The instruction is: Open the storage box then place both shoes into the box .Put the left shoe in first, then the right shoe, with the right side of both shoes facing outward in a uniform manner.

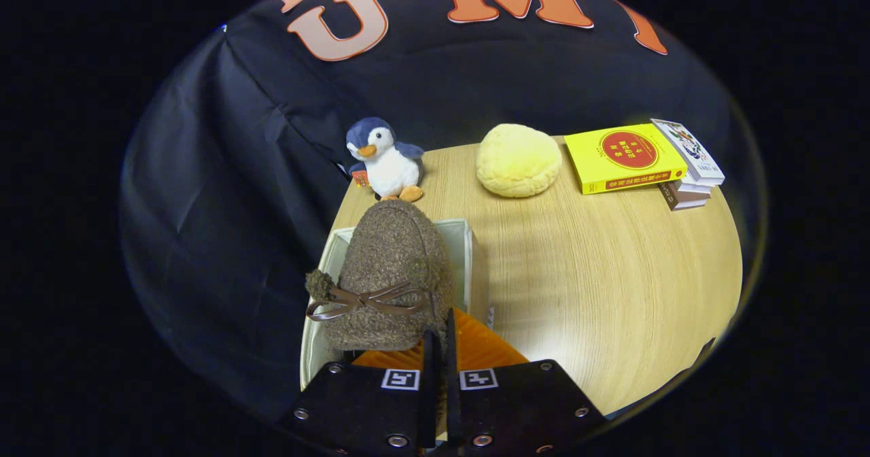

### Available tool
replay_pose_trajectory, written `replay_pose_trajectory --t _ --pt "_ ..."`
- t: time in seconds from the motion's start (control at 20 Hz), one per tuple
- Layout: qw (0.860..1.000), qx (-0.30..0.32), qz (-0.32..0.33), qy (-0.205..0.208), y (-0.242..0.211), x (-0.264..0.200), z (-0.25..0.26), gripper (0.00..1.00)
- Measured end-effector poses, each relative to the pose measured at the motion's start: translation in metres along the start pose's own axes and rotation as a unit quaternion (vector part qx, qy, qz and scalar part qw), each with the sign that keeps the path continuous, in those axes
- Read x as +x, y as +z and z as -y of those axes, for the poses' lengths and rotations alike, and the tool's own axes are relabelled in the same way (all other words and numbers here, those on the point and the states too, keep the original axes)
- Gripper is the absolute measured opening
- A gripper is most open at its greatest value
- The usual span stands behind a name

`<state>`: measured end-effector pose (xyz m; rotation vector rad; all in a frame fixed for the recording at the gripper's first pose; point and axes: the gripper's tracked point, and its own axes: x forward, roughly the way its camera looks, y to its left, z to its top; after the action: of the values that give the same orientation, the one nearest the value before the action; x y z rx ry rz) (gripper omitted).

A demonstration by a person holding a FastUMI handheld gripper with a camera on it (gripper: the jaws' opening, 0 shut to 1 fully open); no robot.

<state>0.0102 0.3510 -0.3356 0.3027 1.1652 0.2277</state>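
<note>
A brown fuzzy shoe [391, 273] with a brown bow on its top hangs toe-forward over the open white storage box [465, 239]. My gripper [440, 338] is shut on the shoe's rear edge, its two fingers pressed close together just behind the bow. The box stands at the table's left front corner, and most of its inside is hidden by the shoe. An orange ribbed surface [476, 348] shows under the shoe's heel, right ahead of the fingers; I cannot tell what it is.
Beyond the box stands a plush penguin [383, 159]. A yellow round cushion [518, 160] lies further right, and a stack of books [642, 158] with a yellow one on top sits at the far right. Bare wooden table [612, 287] spreads right of the box.
</note>
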Motion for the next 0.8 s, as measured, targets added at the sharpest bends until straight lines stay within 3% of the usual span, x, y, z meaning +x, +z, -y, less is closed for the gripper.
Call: replay_pose_trajectory --t 0.2,0.3,0.35,0.55,0.8 --pt "1.000 -0.002 -0.011 -0.015 -0.011 0.016 -0.007 0.12" --pt "1.000 0.000 -0.016 -0.013 -0.014 0.018 -0.013 0.20" --pt "1.000 0.000 -0.012 -0.009 -0.012 0.017 -0.017 0.28" --pt "1.000 -0.005 0.015 0.014 0.006 -0.005 -0.026 0.44" --pt "0.997 -0.011 0.064 0.038 0.034 -0.052 -0.024 0.54"
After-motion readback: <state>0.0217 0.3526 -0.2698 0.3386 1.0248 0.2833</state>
